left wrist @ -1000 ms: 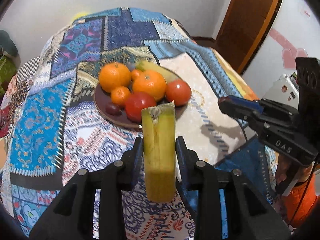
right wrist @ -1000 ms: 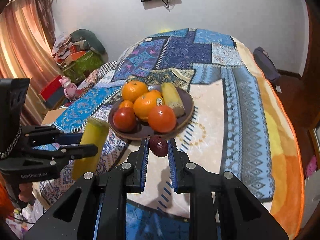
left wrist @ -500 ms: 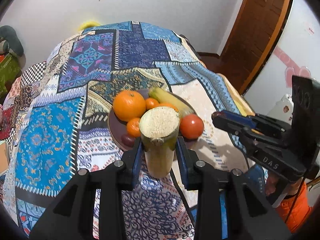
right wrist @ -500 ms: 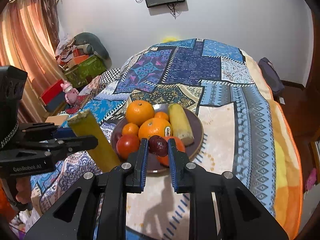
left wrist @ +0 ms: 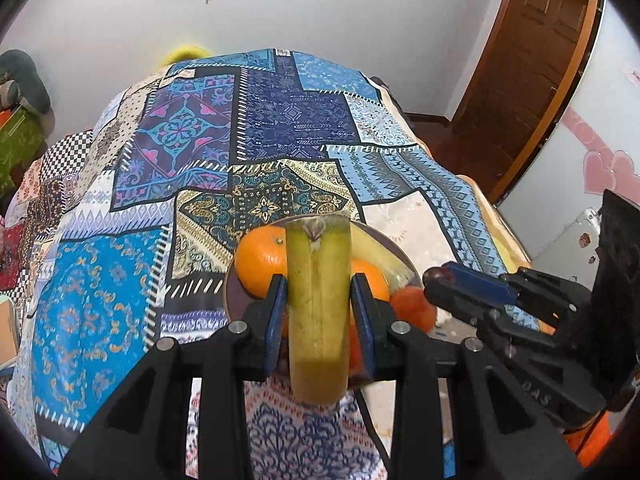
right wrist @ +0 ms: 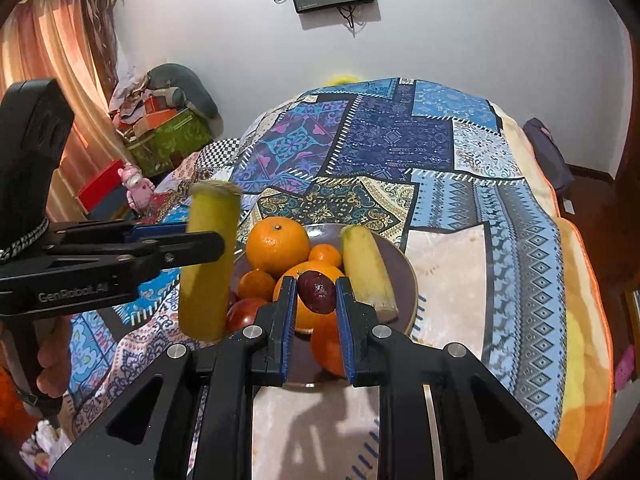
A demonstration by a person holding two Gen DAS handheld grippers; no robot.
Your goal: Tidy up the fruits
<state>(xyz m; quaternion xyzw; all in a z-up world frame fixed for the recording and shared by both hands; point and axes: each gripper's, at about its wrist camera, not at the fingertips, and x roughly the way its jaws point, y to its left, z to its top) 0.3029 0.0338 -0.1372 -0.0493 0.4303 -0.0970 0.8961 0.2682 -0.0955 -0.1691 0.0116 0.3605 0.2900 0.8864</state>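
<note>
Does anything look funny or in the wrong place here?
Two fruits are up in the air, not on the plate. The left tongs pinch a yellow-green cut stalk standing upright, and the right tongs hold a small dark purple fruit above the oranges. Nothing looks spilled.

Left tongs (left wrist: 319, 300) clamp a yellow-green stalk piece (left wrist: 318, 308) above the fruit plate (left wrist: 229, 292).

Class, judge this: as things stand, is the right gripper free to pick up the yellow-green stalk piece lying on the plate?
Probably not: the right gripper is shut on a dark plum, though the stalk piece lies uncovered on the plate.
</note>
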